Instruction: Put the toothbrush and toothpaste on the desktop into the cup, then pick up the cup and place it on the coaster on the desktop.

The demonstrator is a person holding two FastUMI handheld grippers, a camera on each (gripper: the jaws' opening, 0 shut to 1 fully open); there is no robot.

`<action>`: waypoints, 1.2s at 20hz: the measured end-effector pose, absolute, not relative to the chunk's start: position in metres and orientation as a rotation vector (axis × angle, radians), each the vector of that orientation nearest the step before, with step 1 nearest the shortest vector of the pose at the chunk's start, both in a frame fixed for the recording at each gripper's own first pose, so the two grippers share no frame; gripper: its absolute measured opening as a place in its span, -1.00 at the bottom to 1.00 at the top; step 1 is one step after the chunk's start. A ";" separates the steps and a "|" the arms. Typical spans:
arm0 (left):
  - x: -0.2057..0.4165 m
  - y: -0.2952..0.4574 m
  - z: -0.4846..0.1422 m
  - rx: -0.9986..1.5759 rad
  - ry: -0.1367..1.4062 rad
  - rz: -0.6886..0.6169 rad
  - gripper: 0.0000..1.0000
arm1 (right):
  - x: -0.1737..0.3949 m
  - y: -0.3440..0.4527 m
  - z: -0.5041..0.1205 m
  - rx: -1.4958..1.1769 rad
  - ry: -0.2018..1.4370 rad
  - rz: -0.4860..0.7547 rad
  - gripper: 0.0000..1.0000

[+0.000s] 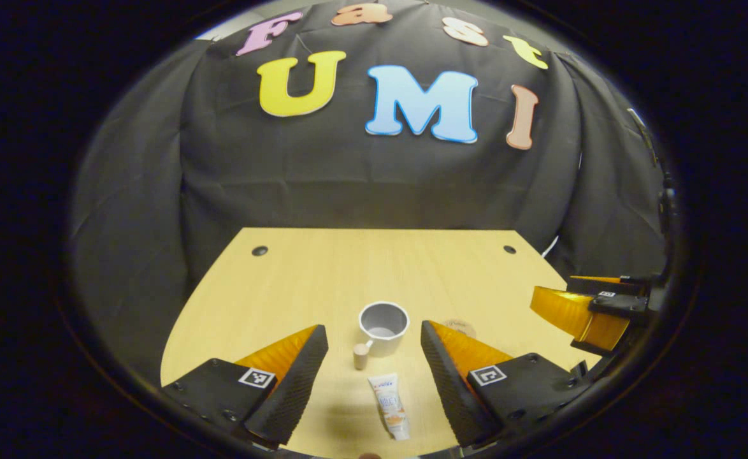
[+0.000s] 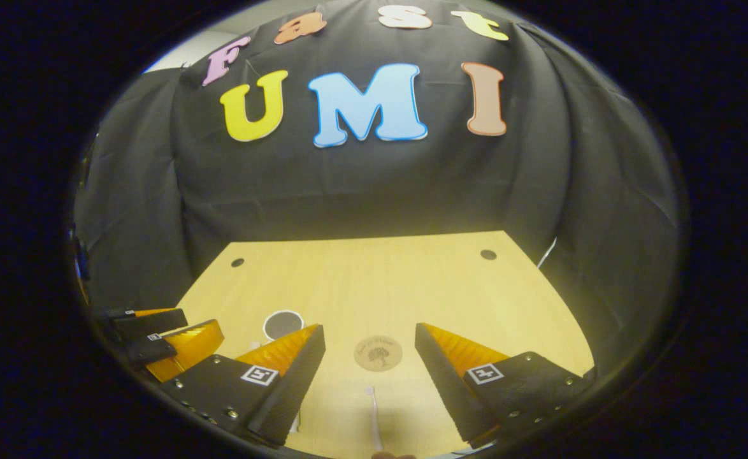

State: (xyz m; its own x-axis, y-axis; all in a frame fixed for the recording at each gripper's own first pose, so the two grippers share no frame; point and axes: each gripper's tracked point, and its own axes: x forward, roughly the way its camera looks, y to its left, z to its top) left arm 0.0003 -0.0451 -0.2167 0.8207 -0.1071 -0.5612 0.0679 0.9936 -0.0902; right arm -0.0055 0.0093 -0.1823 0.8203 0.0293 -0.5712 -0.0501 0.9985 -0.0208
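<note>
nothing is looking done yet: the toothpaste [image 1: 390,405] is lying flat before the empty cup [image 1: 383,327], the toothbrush [image 2: 374,421] near the coaster [image 2: 378,353]. left gripper [image 1: 374,376] and right gripper [image 2: 369,376] are both hovering spread, holding nothing.

Both views look forward and slightly down from low over the near edge of the surface [image 1: 323,274] toward the booth's back wall. They share the cup [image 1: 383,327] and the coaster [image 2: 378,353].
</note>
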 end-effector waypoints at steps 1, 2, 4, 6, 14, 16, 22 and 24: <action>-0.004 -0.048 -0.230 -0.073 0.636 -0.098 0.91 | -0.012 0.008 -0.196 -0.039 0.649 0.038 0.83; -0.008 -0.050 -0.244 -0.080 0.673 -0.102 0.87 | -0.015 0.005 -0.206 -0.041 0.685 0.035 0.84; -0.012 -0.055 -0.266 -0.108 0.741 -0.107 0.87 | -0.022 0.005 -0.228 -0.048 0.759 0.035 0.84; -0.024 -0.058 -0.287 -0.138 0.811 -0.111 0.87 | -0.030 0.004 -0.249 -0.068 0.829 0.034 0.84; -0.040 -0.070 -0.362 -0.129 1.042 -0.129 0.89 | -0.054 0.004 -0.314 -0.068 1.046 0.032 0.85; -0.047 -0.072 -0.383 -0.131 1.093 -0.122 0.90 | -0.060 0.004 -0.327 -0.063 1.091 0.032 0.87; -0.065 -0.073 -0.425 -0.097 1.229 -0.114 0.95 | -0.078 0.004 -0.365 -0.041 1.247 0.045 0.87; -0.067 -0.073 -0.431 -0.102 1.252 -0.106 0.95 | -0.082 0.005 -0.376 -0.047 1.281 0.048 0.87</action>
State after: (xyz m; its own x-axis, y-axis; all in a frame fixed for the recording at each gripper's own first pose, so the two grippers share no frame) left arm -0.0665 -0.0732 -0.4309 0.3097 -0.1356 -0.9411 0.0242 0.9906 -0.1348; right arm -0.0817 0.0047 -0.3765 0.2851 0.0094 -0.9584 -0.0620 0.9980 -0.0087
